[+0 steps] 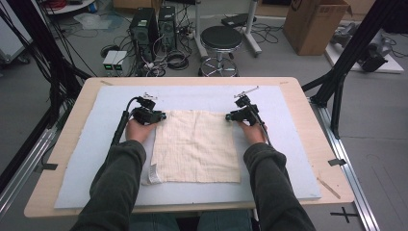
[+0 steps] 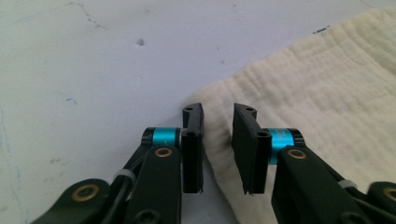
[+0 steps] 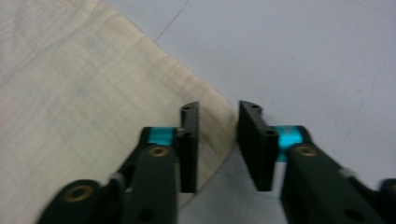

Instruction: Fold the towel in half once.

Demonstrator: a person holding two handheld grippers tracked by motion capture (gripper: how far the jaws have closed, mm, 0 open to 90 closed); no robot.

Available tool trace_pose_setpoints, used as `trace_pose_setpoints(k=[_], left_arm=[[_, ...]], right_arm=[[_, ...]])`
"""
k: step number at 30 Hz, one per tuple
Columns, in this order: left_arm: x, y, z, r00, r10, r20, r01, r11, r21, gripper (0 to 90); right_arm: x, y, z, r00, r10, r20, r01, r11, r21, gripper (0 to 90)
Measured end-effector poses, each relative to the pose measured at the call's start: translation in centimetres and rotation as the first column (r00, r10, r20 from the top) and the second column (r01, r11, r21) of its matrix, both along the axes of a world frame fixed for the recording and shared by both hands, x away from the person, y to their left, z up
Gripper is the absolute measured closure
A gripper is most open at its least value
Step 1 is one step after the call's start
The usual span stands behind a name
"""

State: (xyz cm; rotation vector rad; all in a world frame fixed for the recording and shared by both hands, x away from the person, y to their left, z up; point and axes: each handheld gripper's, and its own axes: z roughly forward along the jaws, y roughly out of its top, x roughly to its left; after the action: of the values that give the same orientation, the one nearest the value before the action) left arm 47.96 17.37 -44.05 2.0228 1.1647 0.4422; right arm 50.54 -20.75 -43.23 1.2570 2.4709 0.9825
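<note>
Even, soft overhead light fills the high view, with faint shadows and no glare on the pale mat (image 1: 86,159). The picture is slightly soft and bends toward its edges. The right gripper view is blurred throughout; the left gripper view is sharper, its cloth (image 2: 327,88) weave readable.

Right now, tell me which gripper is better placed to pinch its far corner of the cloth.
Roughly equal, left slightly ahead. The left gripper has the cloth corner bunched between its jaws. The right gripper straddles its corner's tip, with less fabric inside. Neither gripper's pads visibly press yet.
</note>
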Motion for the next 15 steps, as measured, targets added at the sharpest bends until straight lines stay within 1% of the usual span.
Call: trace_pose_setpoints(k=[1, 2, 3, 4, 5, 6, 9, 10, 12, 13, 14, 15], left_arm=[[0.0, 0.0, 0.0, 1.0, -0.003, -0.007, 0.003, 1.0, -0.008, 83.6], [0.0, -0.1, 0.1, 0.9999, -0.003, -0.009, 0.003, 1.0, -0.005, 85.3], [-0.1, 0.0, 0.1, 0.9999, -0.005, -0.009, 0.005, 1.0, 0.0, 86.1], [-0.1, -0.1, 0.2, 0.9999, -0.007, -0.007, 0.007, 1.0, 0.001, 86.4], [-0.2, -0.1, 0.2, 1.0, -0.007, -0.002, 0.007, 1.0, 0.002, 86.6], [-0.3, -0.1, 0.4, 0.9999, -0.012, 0.006, 0.012, 0.9999, 0.007, 86.8], [-0.5, 0.0, 1.0, 0.9993, -0.015, 0.035, 0.015, 0.9999, 0.0, 87.0], [-0.6, 0.0, 1.2, 0.9989, -0.013, 0.045, 0.013, 0.9999, -0.007, 87.0], [-0.8, 0.3, 1.7, 0.998, -0.018, 0.06, 0.019, 0.9997, -0.015, 87.1], [-0.9, 0.4, 1.9, 0.9977, -0.018, 0.066, 0.019, 0.9996, -0.022, 87.2], [-1.0, 0.5, 2.1, 0.997, -0.023, 0.074, 0.025, 0.9993, -0.028, 87.2], [-1.1, 0.5, 2.3, 0.9964, -0.023, 0.081, 0.026, 0.9992, -0.029, 87.1]], right_arm=[[0.0, 0.0, 0.0, 0.9999, -0.008, -0.011, 0.008, 1.0, 0.007, 78.3], [-0.1, 0.0, 0.0, 0.9996, -0.014, -0.023, 0.015, 1.0, 0.02, 81.9], [0.0, -0.1, 0.0, 0.9996, -0.006, -0.029, 0.007, 0.999, 0.032, 85.2], [-0.1, 0.0, 0.0, 0.9994, -0.007, -0.034, 0.009, 0.999, 0.031, 85.3], [-0.1, -0.1, 0.0, 0.9997, 0.0, -0.025, 0.001, 1.0, 0.029, 85.6], [-0.1, -0.1, 0.1, 0.9994, 0.0, -0.036, 0.001, 0.999, 0.034, 85.6], [-0.3, -0.3, 0.5, 0.9997, 0.007, -0.024, -0.007, 1.0, 0.027, 85.9], [-0.3, -0.4, 0.7, 0.9999, 0.013, -0.007, -0.013, 1.0, 0.023, 85.9], [-0.4, -0.6, 1.2, 0.9999, 0.012, 0.005, -0.012, 0.999, 0.044, 85.9], [-0.5, -0.8, 1.5, 0.9996, 0.017, 0.02, -0.018, 0.999, 0.049, 85.9], [-0.6, -0.9, 1.8, 0.9996, 0.018, 0.023, -0.019, 0.999, 0.049, 85.9], [-0.7, -1.1, 2.1, 0.9987, 0.027, 0.043, -0.029, 0.999, 0.046, 85.9]])
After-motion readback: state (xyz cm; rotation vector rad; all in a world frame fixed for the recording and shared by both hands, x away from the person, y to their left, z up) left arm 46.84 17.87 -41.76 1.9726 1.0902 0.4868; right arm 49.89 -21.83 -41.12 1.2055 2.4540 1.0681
